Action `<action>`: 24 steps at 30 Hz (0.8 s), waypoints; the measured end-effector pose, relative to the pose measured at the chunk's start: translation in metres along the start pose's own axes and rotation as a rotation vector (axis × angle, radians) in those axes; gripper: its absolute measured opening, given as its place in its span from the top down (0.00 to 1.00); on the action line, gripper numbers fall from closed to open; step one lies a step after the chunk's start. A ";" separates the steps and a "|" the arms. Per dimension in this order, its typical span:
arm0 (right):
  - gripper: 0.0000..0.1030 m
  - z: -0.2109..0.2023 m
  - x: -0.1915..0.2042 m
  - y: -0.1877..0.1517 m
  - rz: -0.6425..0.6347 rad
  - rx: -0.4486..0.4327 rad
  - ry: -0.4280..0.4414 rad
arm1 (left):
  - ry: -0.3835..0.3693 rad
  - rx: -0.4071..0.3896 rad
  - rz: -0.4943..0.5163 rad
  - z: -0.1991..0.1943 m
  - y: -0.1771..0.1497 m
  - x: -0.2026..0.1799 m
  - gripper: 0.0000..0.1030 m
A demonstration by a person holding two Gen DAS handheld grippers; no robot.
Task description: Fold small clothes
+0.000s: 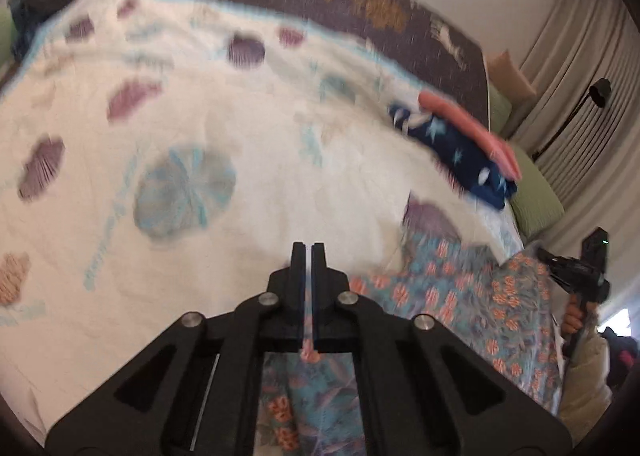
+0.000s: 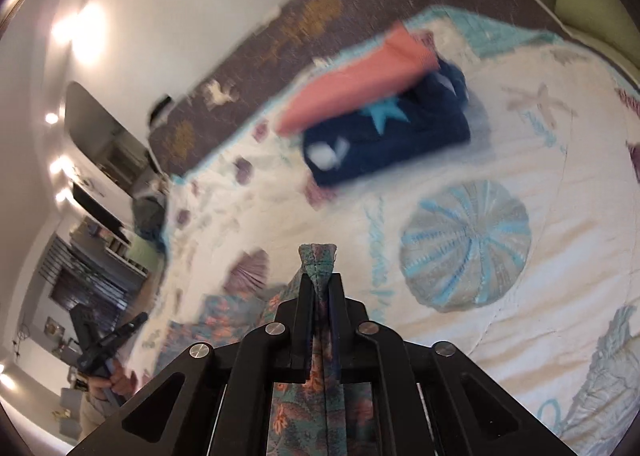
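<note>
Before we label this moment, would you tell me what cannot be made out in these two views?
- Floral garment: its type and full outline; left wrist view blurs it, and the left gripper covers part.
- Its lower part, right wrist view: hidden behind the right gripper.
- Folded navy and coral pile: item count unreadable, motion blur in both views.

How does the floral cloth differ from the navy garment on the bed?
The floral cloth is teal with orange flowers; the navy garment is dark blue with pale stars. The floral cloth is pinched by the left gripper and right gripper; the navy garment lies folded under a pink one. Both are over the bedspread.
</note>
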State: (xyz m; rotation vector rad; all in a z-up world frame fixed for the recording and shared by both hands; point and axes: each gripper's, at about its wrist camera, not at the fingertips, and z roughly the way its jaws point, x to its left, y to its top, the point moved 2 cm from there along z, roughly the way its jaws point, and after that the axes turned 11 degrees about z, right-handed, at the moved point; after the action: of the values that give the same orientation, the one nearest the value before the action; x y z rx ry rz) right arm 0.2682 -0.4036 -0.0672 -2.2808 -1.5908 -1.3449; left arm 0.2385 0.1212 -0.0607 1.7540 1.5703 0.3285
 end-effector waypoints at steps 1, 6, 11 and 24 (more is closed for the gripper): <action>0.90 0.008 -0.004 -0.003 0.004 0.019 -0.045 | 0.000 0.034 -0.003 0.007 -0.004 0.000 0.89; 0.84 0.021 -0.023 -0.020 0.025 0.086 -0.119 | -0.033 0.118 0.032 0.032 -0.021 -0.013 0.60; 0.86 0.012 -0.023 -0.018 0.028 0.065 -0.120 | -0.023 -0.019 0.057 0.009 -0.010 -0.026 0.96; 0.85 -0.029 -0.025 -0.037 0.019 -0.028 -0.215 | 0.067 -0.013 -0.073 -0.022 -0.042 0.008 0.60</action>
State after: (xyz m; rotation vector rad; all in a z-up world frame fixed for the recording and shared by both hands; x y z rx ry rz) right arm 0.2186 -0.4190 -0.0811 -2.5251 -1.6127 -1.1584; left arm 0.1950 0.1357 -0.0758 1.6864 1.6718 0.3648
